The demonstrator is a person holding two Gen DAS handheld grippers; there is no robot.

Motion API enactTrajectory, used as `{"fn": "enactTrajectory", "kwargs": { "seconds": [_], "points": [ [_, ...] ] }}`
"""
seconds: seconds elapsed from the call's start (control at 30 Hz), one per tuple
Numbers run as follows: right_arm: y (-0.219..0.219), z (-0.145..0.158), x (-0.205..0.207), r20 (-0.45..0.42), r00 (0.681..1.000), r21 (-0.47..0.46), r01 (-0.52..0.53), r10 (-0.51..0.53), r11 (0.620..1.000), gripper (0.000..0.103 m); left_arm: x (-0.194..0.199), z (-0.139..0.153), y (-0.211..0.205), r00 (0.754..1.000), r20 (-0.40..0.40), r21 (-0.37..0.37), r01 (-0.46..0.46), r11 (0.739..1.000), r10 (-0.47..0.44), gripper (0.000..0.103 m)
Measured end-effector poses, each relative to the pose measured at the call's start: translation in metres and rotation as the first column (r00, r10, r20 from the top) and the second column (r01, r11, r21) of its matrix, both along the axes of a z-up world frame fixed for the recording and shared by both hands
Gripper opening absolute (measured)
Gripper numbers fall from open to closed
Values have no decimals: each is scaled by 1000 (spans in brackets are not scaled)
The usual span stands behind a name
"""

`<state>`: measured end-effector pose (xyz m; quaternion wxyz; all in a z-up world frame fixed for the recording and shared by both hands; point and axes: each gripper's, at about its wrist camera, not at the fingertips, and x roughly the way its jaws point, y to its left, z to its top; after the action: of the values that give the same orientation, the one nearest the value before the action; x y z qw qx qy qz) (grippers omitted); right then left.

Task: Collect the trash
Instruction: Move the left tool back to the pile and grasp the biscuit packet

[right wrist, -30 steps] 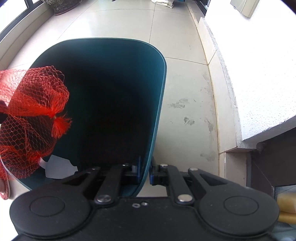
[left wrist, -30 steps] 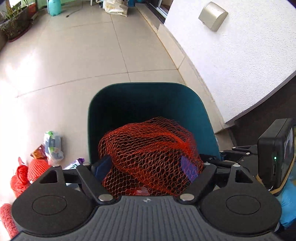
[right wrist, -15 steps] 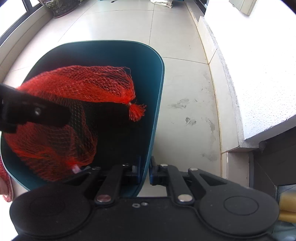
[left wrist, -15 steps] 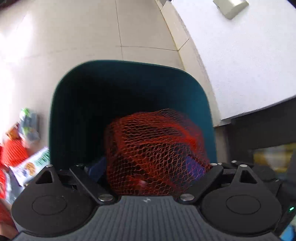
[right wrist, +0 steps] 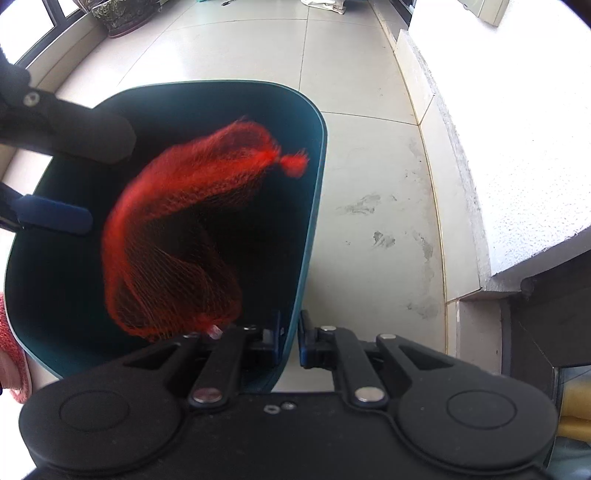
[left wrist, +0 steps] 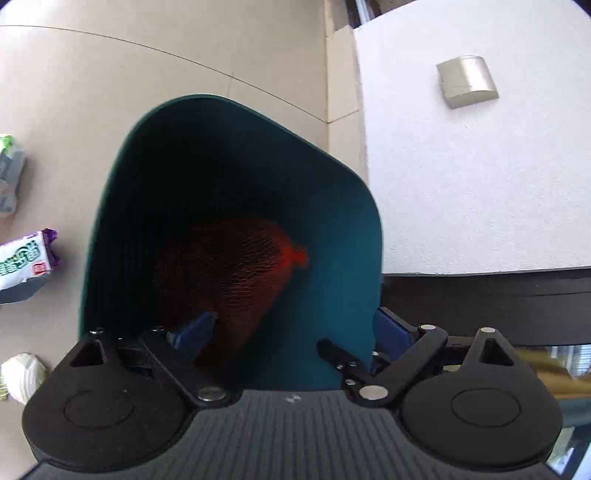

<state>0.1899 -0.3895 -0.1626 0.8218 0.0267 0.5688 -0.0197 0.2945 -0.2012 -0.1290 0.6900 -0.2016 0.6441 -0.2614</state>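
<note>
A red mesh net bag [right wrist: 173, 236] is inside the mouth of the teal bin [right wrist: 314, 206], blurred and free of both grippers. It also shows in the left wrist view [left wrist: 229, 280], dark, down in the bin [left wrist: 354, 229]. My left gripper [left wrist: 295, 332] is open wide above the bin; its fingers [right wrist: 55, 218] reach in from the left of the right wrist view. My right gripper [right wrist: 290, 343] is shut on the bin's near rim.
Snack wrappers [left wrist: 26, 258] and a crumpled white wad [left wrist: 22, 373] lie on the tiled floor left of the bin. A white wall [left wrist: 480, 166] with a metal box [left wrist: 467, 81] stands to the right. A planter [right wrist: 122, 14] is far back.
My left gripper has opened and the red net bag has dropped from it into the bin. The left gripper tilted further over the bin. The right gripper has not moved.
</note>
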Motion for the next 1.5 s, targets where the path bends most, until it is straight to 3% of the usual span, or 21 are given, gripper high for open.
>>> {"fn": "enactTrajectory", "kwargs": {
  "seconds": [0.17, 0.33, 0.47, 0.6, 0.67, 0.83, 0.97, 1.03, 1.1, 1.2, 1.27, 1.3, 1.33, 1.5],
  "points": [
    [1, -1, -1, 0, 1000, -3, -5, 5, 1000, 9, -13, 30, 24, 985, 157, 102, 50, 993, -66, 94],
    [5, -2, -1, -10, 1000, -2, -9, 9, 1000, 10, -18, 57, 75, 966, 249, 196, 17, 980, -67, 94],
    [6, -4, 0, -15, 1000, -13, -16, 16, 1000, 10, -14, 51, 116, 957, 283, 338, -39, 940, -62, 94],
    [8, -3, 0, -17, 1000, -22, -20, 19, 1000, 10, -8, 17, 149, 970, 240, 460, -71, 885, -47, 94],
    [11, -3, 0, -19, 1000, -31, -24, 23, 999, 10, -4, -5, 161, 979, 200, 484, -66, 873, -37, 94],
    [15, 0, 2, -37, 999, -17, -15, 14, 1000, 10, 9, -58, 175, 995, 73, 446, -99, 889, 74, 94],
    [11, -2, 4, -40, 999, -7, -9, 9, 1000, 10, 21, -102, 186, 969, -36, 386, -212, 898, 244, 94],
    [8, -4, 4, -40, 999, 2, -1, 1, 1000, 10, 26, -124, 196, 927, -94, 361, -308, 880, 363, 94],
    [7, -5, 5, -42, 999, 4, 4, -3, 1000, 10, 29, -147, 205, 864, -164, 338, -405, 850, 477, 94],
    [4, -11, 5, -53, 999, 9, 10, -10, 1000, 11, 27, -179, 216, 736, -244, 357, -537, 764, 631, 94],
    [2, -13, 6, -58, 998, 12, 14, -14, 1000, 11, 24, -201, 223, 631, -290, 383, -613, 691, 720, 94],
    [1, -13, 7, -58, 998, 17, 17, -16, 1000, 11, 23, -204, 225, 596, -285, 411, -632, 658, 750, 94],
    [0, -14, 7, -57, 998, 21, 18, -17, 1000, 12, 23, -207, 226, 551, -262, 440, -663, 606, 792, 94],
    [-8, -14, 7, -52, 998, 51, 28, -26, 998, 13, 31, -220, 221, 456, -252, 495, -698, 518, 854, 94]
  ]
}}
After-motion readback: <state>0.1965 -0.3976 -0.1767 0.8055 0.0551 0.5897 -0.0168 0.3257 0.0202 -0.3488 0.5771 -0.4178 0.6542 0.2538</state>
